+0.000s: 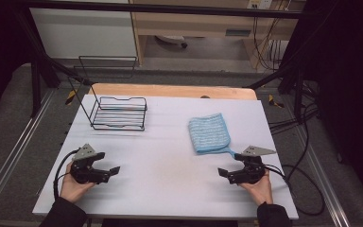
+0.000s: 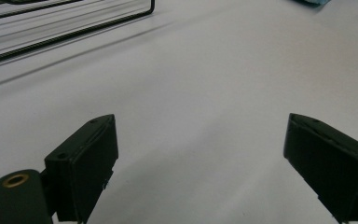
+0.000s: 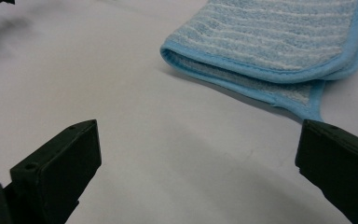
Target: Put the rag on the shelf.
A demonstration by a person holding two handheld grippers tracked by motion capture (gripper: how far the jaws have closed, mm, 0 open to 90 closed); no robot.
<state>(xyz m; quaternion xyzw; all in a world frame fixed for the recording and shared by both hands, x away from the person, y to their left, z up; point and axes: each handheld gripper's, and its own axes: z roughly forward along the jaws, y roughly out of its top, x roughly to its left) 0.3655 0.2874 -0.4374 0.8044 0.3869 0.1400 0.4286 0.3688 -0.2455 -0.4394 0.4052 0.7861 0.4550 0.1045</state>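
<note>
Jaws on both grippers stood wide apart and held nothing. On the high view, the left gripper (image 1: 108, 163) rested low on the table (image 1: 170, 170) at its near left, and the right gripper (image 1: 230, 165) sat at the near right, each cradled in a hand. Between the right one's jaws lay bare table, with the cloth (image 3: 270, 42) just beyond, apart from both jaws.

The cloth (image 1: 210, 133), blue with pale stripes, lay folded flat right of centre, nearer the right gripper than the left. Its long axis ran roughly from the near edge toward the far edge, tilted slightly to the right at the far end. A thin loop (image 1: 229, 151) trailed from its near right corner toward the right gripper, and its fold faced that gripper, stacked layers showing at the edge. A wire rack (image 1: 119, 113) stood well apart at the far left, its front wire also showing in the left gripper view (image 2: 74, 28).

By my reading, this was the start of the approach: nothing was gripped yet, and the cloth was the likely target. The next move would call for the right gripper to travel forward and drop low enough for one jaw to slip under the near edge, pinching all layers. Whether the rack was the destination could not be told.
</note>
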